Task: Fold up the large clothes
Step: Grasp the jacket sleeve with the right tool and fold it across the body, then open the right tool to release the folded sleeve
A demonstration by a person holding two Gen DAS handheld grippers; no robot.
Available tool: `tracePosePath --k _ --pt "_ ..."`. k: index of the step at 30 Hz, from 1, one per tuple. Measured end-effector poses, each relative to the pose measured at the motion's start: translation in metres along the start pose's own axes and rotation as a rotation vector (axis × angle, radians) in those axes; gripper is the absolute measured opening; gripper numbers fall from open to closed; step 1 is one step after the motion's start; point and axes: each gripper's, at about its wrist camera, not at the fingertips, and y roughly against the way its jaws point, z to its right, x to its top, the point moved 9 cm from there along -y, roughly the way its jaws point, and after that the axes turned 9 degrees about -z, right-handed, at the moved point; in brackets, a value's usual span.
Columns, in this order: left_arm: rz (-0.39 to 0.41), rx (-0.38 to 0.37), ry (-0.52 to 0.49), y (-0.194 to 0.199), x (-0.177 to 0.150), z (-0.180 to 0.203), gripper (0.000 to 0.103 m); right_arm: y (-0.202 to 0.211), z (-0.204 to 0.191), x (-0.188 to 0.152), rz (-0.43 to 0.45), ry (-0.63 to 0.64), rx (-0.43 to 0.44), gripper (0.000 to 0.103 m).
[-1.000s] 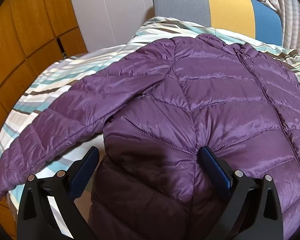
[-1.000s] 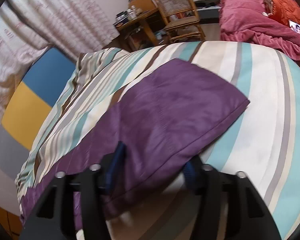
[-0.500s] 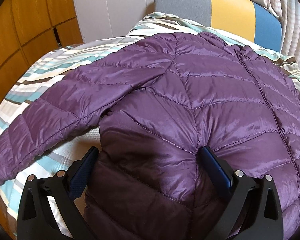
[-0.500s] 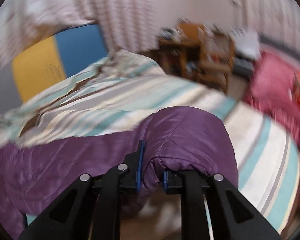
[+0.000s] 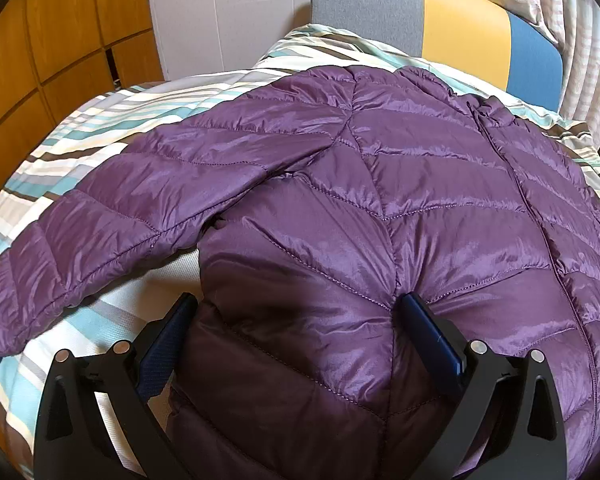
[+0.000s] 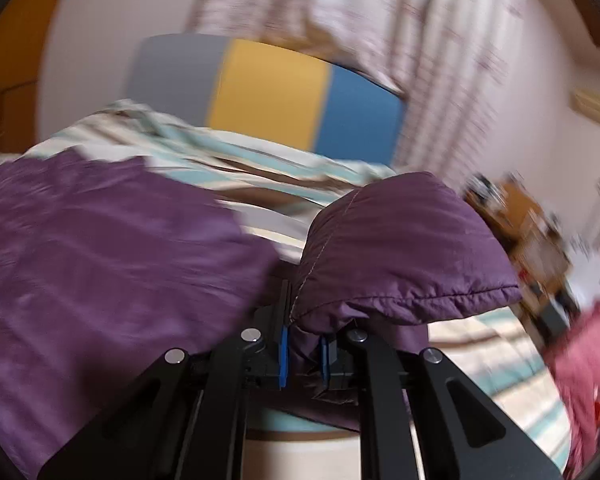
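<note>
A purple quilted puffer jacket [image 5: 380, 184] lies front up on a striped bed [image 5: 112, 120], its left sleeve [image 5: 100, 232] stretched out to the left. My left gripper [image 5: 296, 316] is open, its jaws wide apart and straddling the jacket's bottom hem near the left corner. My right gripper [image 6: 304, 354] is shut on the cuff end of the other sleeve [image 6: 400, 252] and holds it lifted above the bed. The jacket body [image 6: 100, 248] shows blurred on the left of the right wrist view.
A headboard in grey, yellow and blue [image 5: 440, 28] stands at the far end of the bed. Wooden cabinets [image 5: 40, 48] line the left side. Curtains [image 6: 380, 28] hang behind. A wooden desk [image 6: 528, 232] and a red blanket [image 6: 580, 380] are at the right.
My right gripper closed on the sleeve cuff, lifted it and swung it left toward the jacket body. My left gripper stayed open over the hem, the view shifting slightly.
</note>
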Motion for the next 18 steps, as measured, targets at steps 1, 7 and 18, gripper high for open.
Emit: tracePosePath --k 1,7,18 --pt "0.0 0.0 0.0 0.0 0.0 0.0 0.1 0.001 -0.016 0.004 0.011 0.038 0.008 0.01" --pt "0.0 0.001 -0.001 0.0 0.0 0.0 0.1 -0.005 -0.107 0.018 0.037 0.226 0.091 0.009" --pt "0.001 0.001 0.0 0.0 0.0 0.0 0.1 -0.008 -0.209 -0.001 0.102 0.542 0.215 0.052"
